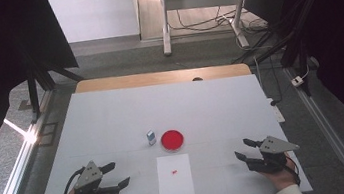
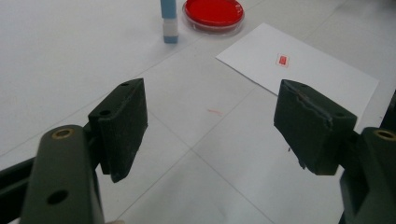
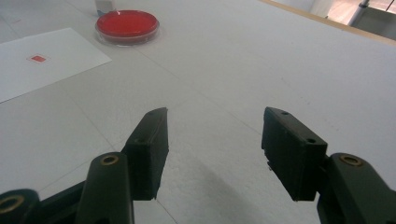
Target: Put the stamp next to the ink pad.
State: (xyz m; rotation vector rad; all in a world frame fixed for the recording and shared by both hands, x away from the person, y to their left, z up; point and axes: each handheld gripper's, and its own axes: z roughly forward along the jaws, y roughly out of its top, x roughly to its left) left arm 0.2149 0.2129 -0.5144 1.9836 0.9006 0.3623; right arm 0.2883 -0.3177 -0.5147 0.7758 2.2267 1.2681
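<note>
While both the left gripper (image 1: 118, 174) and right gripper (image 1: 242, 149) are spread apart and hold nothing, the red dish (image 1: 172, 140) looks light, slippery — grab its rim.

A white surface (image 1: 112, 115) is seen, edged at the far side by a wooden strip (image 1: 162, 77). Beyond it, grey floor (image 1: 119, 58), a metal-legged frame (image 1: 165, 22) and tangled cables (image 1: 200, 22) are visible.

You can't read the small red mark (image 1: 175, 171) on the white sheet (image 1: 176, 187): it is too small. In your left gripper view the top edge cuts off the blue-and-white block (image 2: 168, 21).
</note>
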